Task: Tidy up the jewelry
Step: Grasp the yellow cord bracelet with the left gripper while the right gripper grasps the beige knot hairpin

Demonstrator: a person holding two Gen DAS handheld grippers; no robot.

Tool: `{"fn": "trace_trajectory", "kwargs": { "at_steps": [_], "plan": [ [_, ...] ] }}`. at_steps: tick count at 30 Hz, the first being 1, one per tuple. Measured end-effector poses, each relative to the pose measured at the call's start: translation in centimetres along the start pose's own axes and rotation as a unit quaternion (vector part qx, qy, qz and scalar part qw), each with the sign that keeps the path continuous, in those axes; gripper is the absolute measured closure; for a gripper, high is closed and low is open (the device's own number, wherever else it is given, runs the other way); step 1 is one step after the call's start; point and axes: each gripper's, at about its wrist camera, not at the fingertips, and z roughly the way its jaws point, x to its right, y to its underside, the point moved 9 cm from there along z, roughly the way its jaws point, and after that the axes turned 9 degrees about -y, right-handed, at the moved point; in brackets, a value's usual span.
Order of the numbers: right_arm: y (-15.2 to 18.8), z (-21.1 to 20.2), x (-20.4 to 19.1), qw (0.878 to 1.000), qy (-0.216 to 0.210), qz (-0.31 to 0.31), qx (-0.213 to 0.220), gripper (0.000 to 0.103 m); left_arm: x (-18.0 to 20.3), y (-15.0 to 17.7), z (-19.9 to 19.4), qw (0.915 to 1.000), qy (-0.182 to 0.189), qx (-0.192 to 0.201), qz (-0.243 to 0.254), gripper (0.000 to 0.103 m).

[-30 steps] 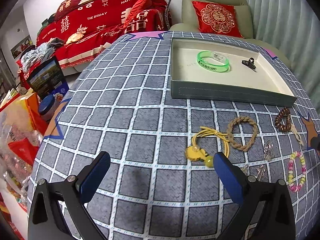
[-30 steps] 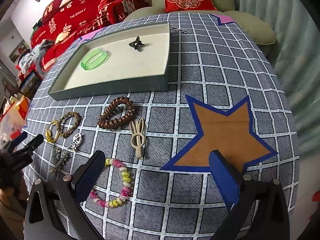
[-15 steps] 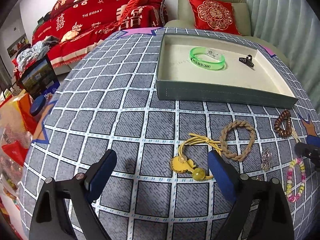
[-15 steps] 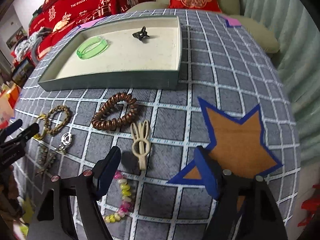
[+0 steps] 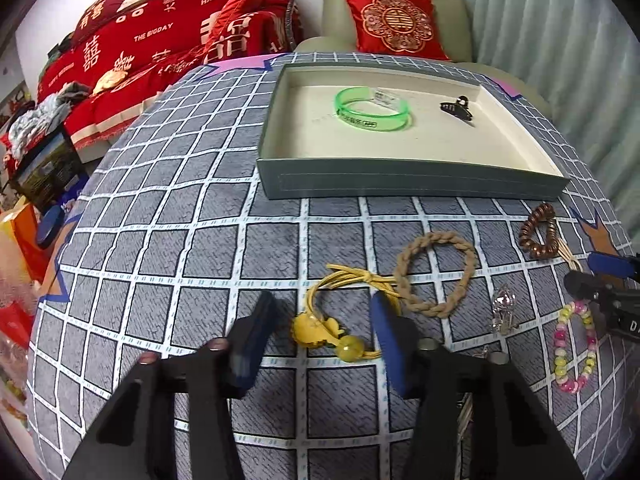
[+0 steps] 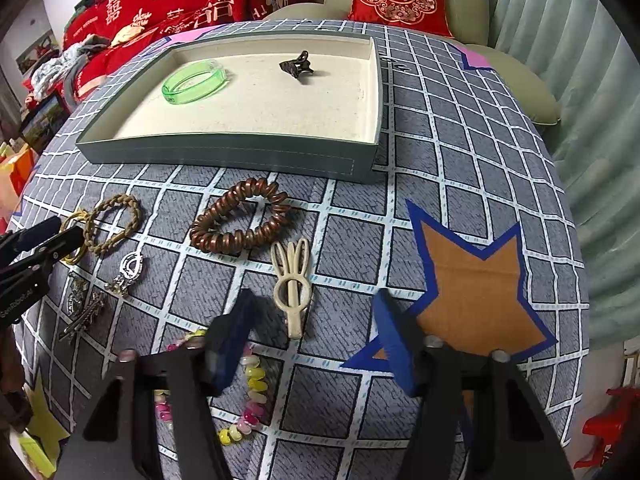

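Straddling the yellow hair tie (image 5: 335, 322) with my left gripper (image 5: 320, 340): its jaws have just been closing, the charm and bead lie between the blue pads, but neither pad presses on them, so nothing is grasped there. The tie's elastic loop runs up to touch the braided tan hair tie (image 5: 434, 274) just beside it.

My right gripper (image 6: 316, 338) has likewise just been narrowing. The cream rabbit-ear hair clip (image 6: 293, 284) lies between its pads, tail end toward me, with a gap on both sides; released, not gripping. The pastel bead bracelet (image 6: 250, 392) lies partly under my right gripper's left finger (image 6: 228, 344).

Other items on the grey checked tablecloth (image 6: 440, 152): a brown spiral hair coil (image 6: 240, 220) between clip and tray; a silver pendant-like piece (image 6: 129, 270) and a dark ornate hairpin (image 6: 82, 312) to the left, detail too small to tell.

The grey tray (image 5: 400, 184) with cream lining sits at the far side of the table. Inside it: a green translucent bangle (image 5: 372, 110) and a small dark claw clip (image 5: 458, 107), well apart.
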Motion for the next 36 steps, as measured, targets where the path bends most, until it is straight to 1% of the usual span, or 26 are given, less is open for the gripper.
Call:
{"fn": "trace_trajectory", "kwargs": {
  "at_steps": [1, 2, 3, 4, 5, 6, 8, 11, 16, 21, 23, 26, 28, 30, 31, 32, 33, 34, 36],
  "plan": [
    [0.0, -0.1, -0.1, 1.0, -0.001, -0.001, 0.001, 0.072, 0.1, 0.0, -0.2, 1.0, 0.0, 0.002, 0.001, 0.07],
    [0.1, -0.2, -0.1, 1.0, -0.002, 0.0, 0.001, 0.079, 0.1, 0.0, -0.2, 1.0, 0.0, 0.002, 0.0, 0.071],
    [0.2, -0.2, -0.1, 1.0, -0.003, 0.004, 0.001, 0.084, 0.1, 0.0, -0.3, 1.0, 0.001, 0.003, -0.003, 0.071],
    [0.2, -0.3, 0.0, 1.0, -0.006, 0.008, 0.002, 0.084, 0.0, 0.0, -0.3, 1.0, 0.004, 0.003, -0.008, 0.072],
    [0.3, -0.4, 0.1, 1.0, -0.011, 0.014, 0.004, 0.084, 0.0, 0.0, -0.4, 0.9999, 0.009, 0.003, -0.013, 0.087],
    [0.3, -0.5, 0.3, 1.0, -0.017, 0.022, 0.006, 0.083, 0.0, 0.1, -0.5, 0.9997, 0.016, 0.003, -0.018, 0.088],
    [0.4, -0.7, 0.7, 0.999, -0.032, 0.038, 0.01, 0.083, -0.4, 0.2, -0.9, 0.999, 0.029, 0.001, -0.035, 0.088],
    [0.5, -1.4, 1.1, 0.997, -0.049, 0.055, 0.018, 0.083, -0.9, 0.3, -1.5, 0.9986, 0.032, 0.006, -0.042, 0.089],
    [0.3, -2.8, 1.5, 0.995, -0.067, 0.066, 0.034, 0.083, -1.1, 0.0, -3.4, 0.9979, 0.042, 0.023, -0.043, 0.089],
    [0.2, -3.5, 1.3, 0.994, -0.074, 0.065, 0.04, 0.083, -1.1, -0.5, -4.6, 0.9975, 0.048, 0.033, -0.038, 0.089],
    [0.2, -3.6, 1.2, 0.994, -0.078, 0.067, 0.04, 0.083, -1.3, -0.4, -4.4, 0.9981, 0.039, 0.026, -0.039, 0.089],
    [0.3, -3.6, 1.0, 0.993, -0.085, 0.07, 0.039, 0.083, -1.8, 0.0, -3.9, 0.9991, 0.003, 0.019, -0.036, 0.089],
    [0.4, -3.6, 0.8, 0.993, -0.089, 0.07, 0.038, 0.083, -2.1, 0.4, -3.7, 0.9991, -0.004, 0.014, -0.041, 0.088],
    [0.4, -3.7, 0.7, 0.993, -0.093, 0.069, 0.039, 0.083, -2.5, 0.8, -3.8, 0.9987, -0.003, 0.017, -0.048, 0.087],
    [0.4, -3.8, 0.6, 0.992, -0.095, 0.069, 0.04, 0.083, -2.8, 0.9, -3.9, 0.9986, -0.003, 0.019, -0.05, 0.066],
    [0.4, -3.9, 0.6, 0.992, -0.096, 0.069, 0.04, 0.083, -3.1, 1.1, -4.0, 0.9985, -0.006, 0.016, -0.052, 0.002],
    [0.4, -3.9, 0.5, 0.992, -0.097, 0.068, 0.041, 0.083, -3.5, 1.1, -4.1, 0.9979, -0.015, 0.021, -0.059, 0.0],
    [0.3, -4.0, 0.5, 0.992, -0.098, 0.068, 0.041, 0.083, -3.7, 1.1, -4.1, 0.9976, -0.023, 0.029, -0.058, 0.0],
    [0.3, -4.0, 0.4, 0.992, -0.101, 0.069, 0.041, 0.083, -3.5, 0.8, -3.7, 0.998, -0.032, 0.029, -0.045, 0.0]
  ]
}}
